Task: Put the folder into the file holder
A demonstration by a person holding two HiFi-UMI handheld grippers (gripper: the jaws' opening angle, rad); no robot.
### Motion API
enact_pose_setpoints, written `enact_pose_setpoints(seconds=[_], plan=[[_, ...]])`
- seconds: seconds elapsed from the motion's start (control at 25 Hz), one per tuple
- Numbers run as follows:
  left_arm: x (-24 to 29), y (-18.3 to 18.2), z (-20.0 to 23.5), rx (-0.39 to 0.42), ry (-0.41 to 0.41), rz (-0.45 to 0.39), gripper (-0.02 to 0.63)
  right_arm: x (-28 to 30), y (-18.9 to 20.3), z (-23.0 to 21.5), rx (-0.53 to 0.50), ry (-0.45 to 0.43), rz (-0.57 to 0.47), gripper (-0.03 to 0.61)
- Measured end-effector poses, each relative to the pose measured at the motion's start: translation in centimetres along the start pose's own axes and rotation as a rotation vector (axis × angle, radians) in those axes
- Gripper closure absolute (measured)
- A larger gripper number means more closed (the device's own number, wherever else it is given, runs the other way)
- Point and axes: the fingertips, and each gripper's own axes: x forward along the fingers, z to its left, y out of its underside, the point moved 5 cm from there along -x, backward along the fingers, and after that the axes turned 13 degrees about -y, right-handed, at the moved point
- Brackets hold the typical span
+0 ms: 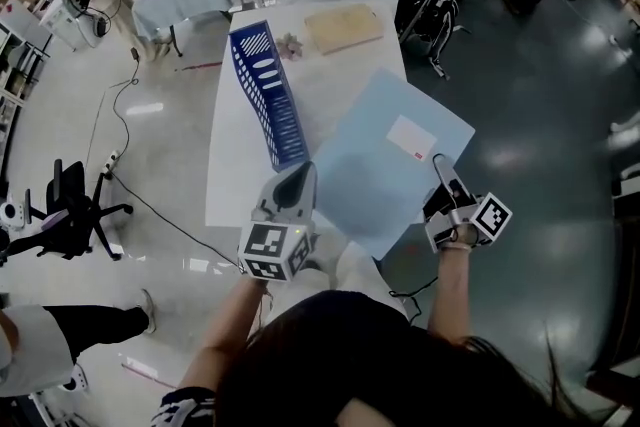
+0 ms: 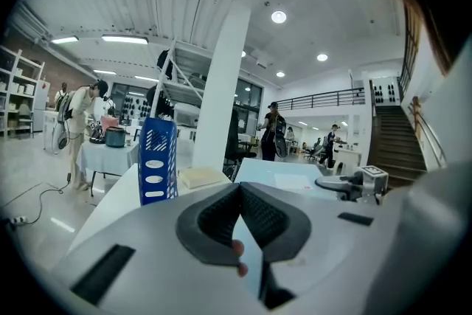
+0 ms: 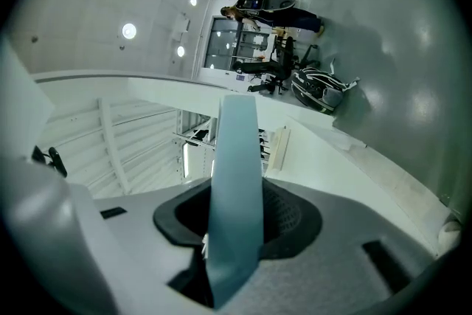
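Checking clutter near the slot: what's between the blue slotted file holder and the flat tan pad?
Head view: small pale crumpled item on the white table, between the blue slotted plastic file holder and the flat tan pad. Too small to identify.

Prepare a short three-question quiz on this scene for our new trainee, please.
1. Multiple choice: the light blue folder is held by A) the left gripper only, B) the right gripper only, C) both grippers, D) neither.
2. True or false: the folder already stands inside the blue file holder.
3. Fill in: the file holder stands on a white ____.
Key: 1 C, each gripper is shut on an edge of the folder. 2 false, the folder is held outside the file holder, to its right in the head view. 3 table.
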Motion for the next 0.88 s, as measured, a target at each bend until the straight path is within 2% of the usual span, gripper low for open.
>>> enact_pose_setpoints(seconds=[0.88], plan=[[-3.9,-0.6,6.9,-0.001,0.046,-0.015,0.608,1.9,4.0,8.9,-0.219,-0.017,-0.095,0.422]])
